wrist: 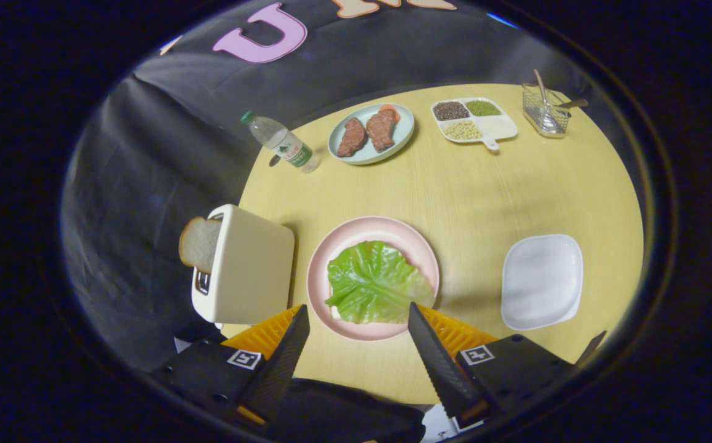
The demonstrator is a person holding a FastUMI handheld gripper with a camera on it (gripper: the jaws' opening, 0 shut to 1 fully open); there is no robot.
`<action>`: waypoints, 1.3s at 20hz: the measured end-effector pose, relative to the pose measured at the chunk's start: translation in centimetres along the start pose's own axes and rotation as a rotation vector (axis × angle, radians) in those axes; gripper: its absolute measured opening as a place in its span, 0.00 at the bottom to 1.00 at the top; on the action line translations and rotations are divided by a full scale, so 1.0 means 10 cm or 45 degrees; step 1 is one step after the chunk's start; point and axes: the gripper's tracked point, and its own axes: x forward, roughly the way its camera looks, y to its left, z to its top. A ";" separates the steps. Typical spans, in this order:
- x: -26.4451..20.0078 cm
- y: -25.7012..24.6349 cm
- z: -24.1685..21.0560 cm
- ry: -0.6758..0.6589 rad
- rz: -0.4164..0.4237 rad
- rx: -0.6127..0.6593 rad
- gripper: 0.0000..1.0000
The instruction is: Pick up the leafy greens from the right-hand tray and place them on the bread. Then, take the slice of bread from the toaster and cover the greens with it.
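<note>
In the gripper view, the gripper (pixel 359 320) hangs with its fingers spread apart and empty, the near edge of the round pink plate (pixel 337 243) between the tips. The crinkled green lettuce leaf (pixel 374 282) lies loose on that plate over the bread, which barely shows. A careless pass leftward could drag the leaf off. The slice of white bread (pixel 199 243) juts from the cream toaster (pixel 248 271) at the table's left edge; a shallow pinch might crumble or drop it. The square white tray (pixel 541 280) on the right holds nothing.
</note>
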 end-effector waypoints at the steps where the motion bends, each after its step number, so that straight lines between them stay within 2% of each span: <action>1: -0.08 0.08 0.01 0.009 0.007 0.014 1.00; 6: -0.42 0.57 0.27 0.013 0.049 0.117 1.00; 13: -0.59 1.55 0.66 0.009 0.112 0.030 1.00; 19: -0.28 2.46 0.66 0.168 0.193 -0.011 1.00; 26: 0.43 2.85 0.52 0.332 0.110 -0.052 0.99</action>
